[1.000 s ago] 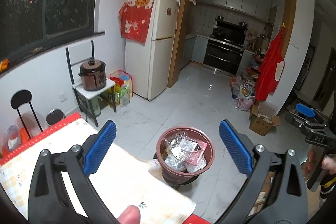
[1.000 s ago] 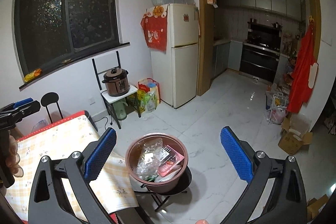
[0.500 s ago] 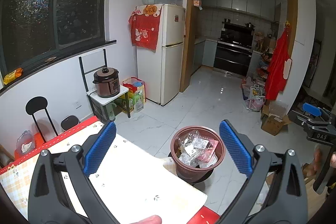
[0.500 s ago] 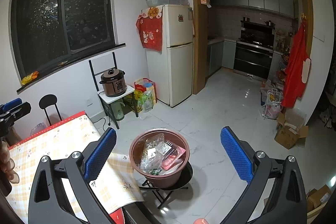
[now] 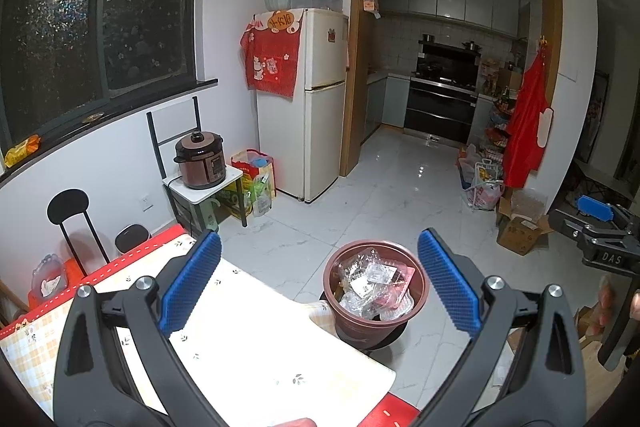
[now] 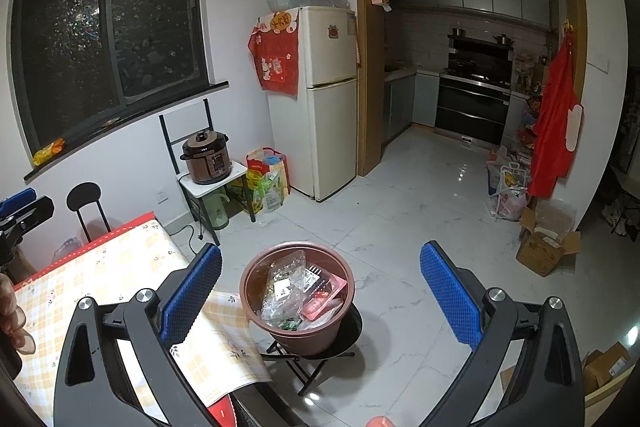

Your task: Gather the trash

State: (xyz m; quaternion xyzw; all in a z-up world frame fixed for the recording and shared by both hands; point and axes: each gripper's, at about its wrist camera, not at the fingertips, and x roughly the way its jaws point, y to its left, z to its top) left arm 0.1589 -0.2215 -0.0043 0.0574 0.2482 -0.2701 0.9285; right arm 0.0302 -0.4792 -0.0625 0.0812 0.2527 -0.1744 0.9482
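Both my tongs were spread wide with nothing in them: the left gripper (image 5: pixel 319 283) hung over the table corner, and the right gripper (image 6: pixel 320 293) sat out over the floor, empty too.

Right under me was the table in its yellow-checked floral tablecloth with red trim (image 6: pixel 120 263). In the left view the cloth was blown out almost white, so I couldn't make out much on it. Just past the table's corner stood the round brown plastic trash bin (image 6: pixel 298 337), perched on a small black folding stool (image 6: pixel 320 355). It was stuffed with crumpled clear plastic packaging (image 6: pixel 284 287) and a pink tray (image 6: pixel 324 301), the lot sitting up around the rim.

Beyond that, glossy white marble-look floor tiles (image 6: pixel 400 227). Against the left wall: a black round-backed chair (image 6: pixel 86 203), then a brown electric pressure cooker (image 6: pixel 207 159) on a little white stand, with a red shopping bag (image 6: pixel 266 171) beside it. Next came the cream two-door fridge (image 6: pixel 332 99) with a red cloth draped over its side and tubs stacked on top. A dark window ran along the wall above. Through the wood-framed doorway was the kitchen with a black oven range (image 6: pixel 474 107), and a red apron (image 6: pixel 556 131) hung on the right, with an open cardboard box (image 6: pixel 546 247) on the floor below it.
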